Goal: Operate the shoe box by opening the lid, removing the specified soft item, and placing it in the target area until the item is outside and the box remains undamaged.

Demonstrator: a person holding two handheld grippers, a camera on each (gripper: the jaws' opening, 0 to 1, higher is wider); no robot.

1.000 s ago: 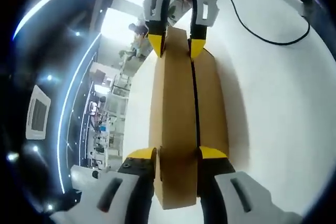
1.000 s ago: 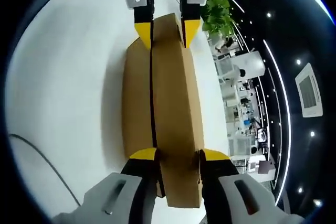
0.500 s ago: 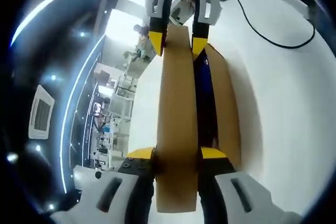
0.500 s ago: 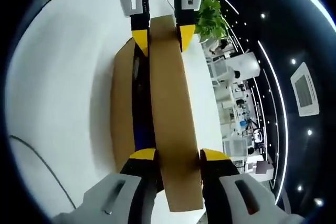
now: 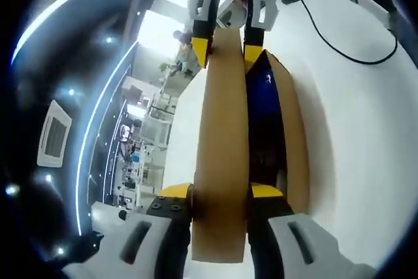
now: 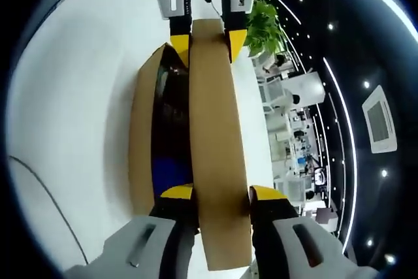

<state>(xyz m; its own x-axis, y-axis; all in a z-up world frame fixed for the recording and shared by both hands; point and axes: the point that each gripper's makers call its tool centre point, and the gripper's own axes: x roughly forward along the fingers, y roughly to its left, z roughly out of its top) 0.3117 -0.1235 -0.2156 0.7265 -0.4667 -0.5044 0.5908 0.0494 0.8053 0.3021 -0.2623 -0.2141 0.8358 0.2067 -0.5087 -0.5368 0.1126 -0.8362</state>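
Observation:
A brown cardboard shoe box (image 5: 294, 142) lies on a white table (image 5: 366, 129). Its lid (image 5: 222, 148) is raised off the box, held at both ends. My left gripper (image 5: 221, 191) is shut on the near end of the lid in the left gripper view, and the right gripper (image 5: 226, 48) grips the far end there. In the right gripper view my right gripper (image 6: 222, 192) is shut on the lid (image 6: 215, 135), with the left gripper (image 6: 209, 39) at the far end. Between lid and box (image 6: 139, 142) a dark interior shows with a blue soft item (image 5: 261, 96) (image 6: 168, 174) inside.
A black cable (image 5: 339, 40) runs over the table in the left gripper view, and another cable (image 6: 46, 207) shows in the right gripper view. A green plant (image 6: 264, 21) stands beyond the table. A lit room with furniture (image 5: 137, 155) lies past the table edge.
The lid has been lifted away from the box with both grippers shut on it. The gap has widened, baring the dark interior and the blue item.

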